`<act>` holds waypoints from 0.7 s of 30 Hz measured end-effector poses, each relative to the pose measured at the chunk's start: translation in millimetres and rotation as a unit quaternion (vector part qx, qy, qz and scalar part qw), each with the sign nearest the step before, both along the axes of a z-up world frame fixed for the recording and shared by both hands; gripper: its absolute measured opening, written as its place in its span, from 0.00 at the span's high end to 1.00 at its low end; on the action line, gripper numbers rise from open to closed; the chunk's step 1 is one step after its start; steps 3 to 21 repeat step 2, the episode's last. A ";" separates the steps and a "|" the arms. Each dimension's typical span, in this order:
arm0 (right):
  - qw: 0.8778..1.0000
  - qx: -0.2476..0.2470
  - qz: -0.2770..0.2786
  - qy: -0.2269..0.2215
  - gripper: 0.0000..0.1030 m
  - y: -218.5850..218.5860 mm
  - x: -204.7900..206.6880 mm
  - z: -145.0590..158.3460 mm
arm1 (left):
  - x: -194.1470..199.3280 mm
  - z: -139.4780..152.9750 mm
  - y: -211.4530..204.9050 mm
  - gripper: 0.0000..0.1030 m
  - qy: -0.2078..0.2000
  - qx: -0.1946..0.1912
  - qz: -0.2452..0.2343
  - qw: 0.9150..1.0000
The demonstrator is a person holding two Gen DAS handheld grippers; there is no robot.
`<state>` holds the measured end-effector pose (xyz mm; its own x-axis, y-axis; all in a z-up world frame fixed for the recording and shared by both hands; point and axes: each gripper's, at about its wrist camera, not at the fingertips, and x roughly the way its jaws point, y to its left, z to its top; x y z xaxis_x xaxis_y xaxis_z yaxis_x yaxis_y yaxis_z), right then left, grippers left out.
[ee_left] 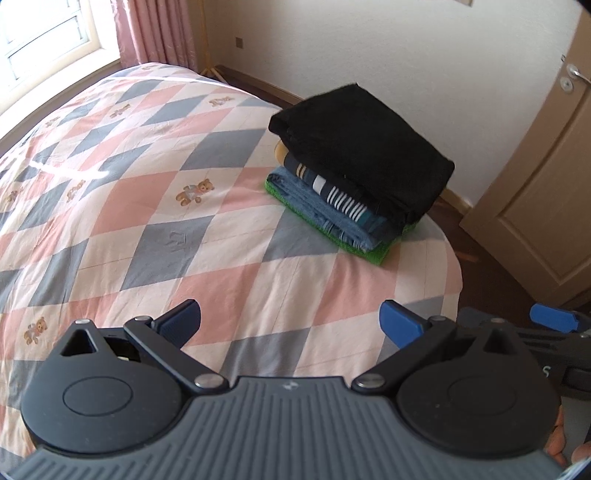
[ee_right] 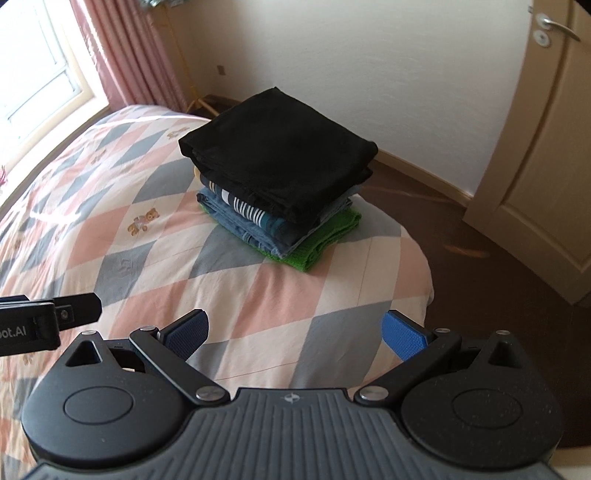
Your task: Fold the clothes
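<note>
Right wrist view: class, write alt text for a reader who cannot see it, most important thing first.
A neat stack of folded clothes, black garment on top and green one at the bottom, sits near the corner of a bed with a checked quilt. The open right gripper hangs empty in front of it.

Quilted bed (ee_left: 129,192), pink curtains (ee_left: 155,29), white wall (ee_left: 406,44), wooden door (ee_right: 535,147)

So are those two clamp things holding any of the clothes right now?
No. Both are open and empty: the left tool and the right tool hover above the bedspread, short of the folded stack.
</note>
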<state>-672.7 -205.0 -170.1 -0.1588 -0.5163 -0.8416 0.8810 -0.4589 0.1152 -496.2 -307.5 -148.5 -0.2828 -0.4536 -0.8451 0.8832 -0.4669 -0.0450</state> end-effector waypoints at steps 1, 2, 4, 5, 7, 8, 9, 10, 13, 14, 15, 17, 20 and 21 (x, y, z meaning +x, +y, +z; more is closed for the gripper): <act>1.000 0.000 0.008 0.004 0.00 -1.5 -3.2 1.2 | -1.8 0.9 0.2 0.01 0.004 0.001 0.008 1.000; 1.000 0.000 0.015 0.009 0.00 -3.4 -5.9 2.3 | -2.6 1.8 0.1 0.01 0.009 0.004 0.016 1.000; 1.000 0.000 0.015 0.009 0.00 -3.4 -5.9 2.3 | -2.6 1.8 0.1 0.01 0.009 0.004 0.016 1.000; 1.000 0.000 0.015 0.009 0.00 -3.4 -5.9 2.3 | -2.6 1.8 0.1 0.01 0.009 0.004 0.016 1.000; 1.000 0.000 0.015 0.009 0.00 -3.4 -5.9 2.3 | -2.6 1.8 0.1 0.01 0.009 0.004 0.016 1.000; 1.000 0.000 0.015 0.009 0.00 -3.4 -5.9 2.3 | -2.6 1.8 0.1 0.01 0.009 0.004 0.016 1.000; 1.000 0.000 0.015 0.009 0.00 -3.4 -5.9 2.3 | -2.6 1.8 0.1 0.01 0.009 0.004 0.016 1.000; 1.000 0.000 0.015 0.009 0.00 -3.4 -5.9 2.3 | -2.6 1.8 0.1 0.01 0.009 0.004 0.016 1.000; 1.000 0.000 0.015 0.009 0.00 -3.4 -5.9 2.3 | -2.6 1.8 0.1 0.01 0.009 0.004 0.016 1.000; 1.000 0.000 0.015 0.009 0.00 -3.4 -5.9 2.3 | -2.6 1.8 0.1 0.01 0.009 0.004 0.016 1.000; 1.000 0.000 0.015 0.009 0.00 -3.4 -5.9 2.3 | -2.6 1.8 0.1 0.01 0.009 0.004 0.016 1.000; 1.000 0.000 0.015 0.009 0.00 -3.4 -5.9 2.3 | -2.6 1.8 0.1 0.01 0.009 0.004 0.016 1.000; 1.000 0.000 0.015 0.009 0.00 -3.4 -5.9 2.3 | -2.6 1.8 0.1 0.01 0.009 0.004 0.016 1.000; 1.000 0.000 0.015 0.009 0.00 -3.4 -5.9 2.3 | -2.6 1.8 0.1 0.01 0.009 0.004 0.016 1.000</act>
